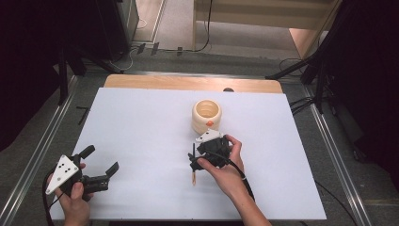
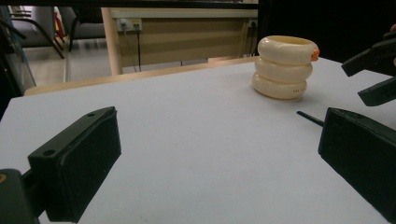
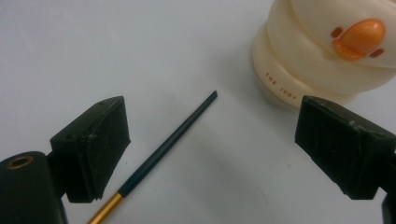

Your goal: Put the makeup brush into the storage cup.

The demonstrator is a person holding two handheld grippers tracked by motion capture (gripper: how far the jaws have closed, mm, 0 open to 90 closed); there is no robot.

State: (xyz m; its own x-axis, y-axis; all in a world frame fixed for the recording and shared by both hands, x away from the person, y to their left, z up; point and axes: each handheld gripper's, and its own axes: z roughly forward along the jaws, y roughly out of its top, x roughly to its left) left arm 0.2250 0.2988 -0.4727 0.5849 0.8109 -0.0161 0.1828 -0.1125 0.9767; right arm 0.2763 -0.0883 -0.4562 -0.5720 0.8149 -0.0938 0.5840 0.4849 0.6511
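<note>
On the white table (image 1: 141,141), one pencil (image 3: 168,142) and one cream holder (image 1: 206,115) flank two released hand-held grippers (image 1: 200,157).

A white sheet (image 1: 141,141) covers the table. A strip of the wooden tabletop (image 1: 164,83) shows at its 12 o'clock side. Metal rails run on the floor at 9 o'clock (image 1: 42,155) and 3 o'clock (image 1: 336,155). Black cables (image 1: 301,103) lie at 2 o'clock. Beyond the table stands a wooden desk (image 2: 187,35) with wall sockets (image 2: 130,23).

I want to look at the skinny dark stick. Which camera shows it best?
The right gripper view: the stick lies close between open jaws, gold end visible. The high view shows it small beside the right gripper; the left gripper view catches one end.
</note>
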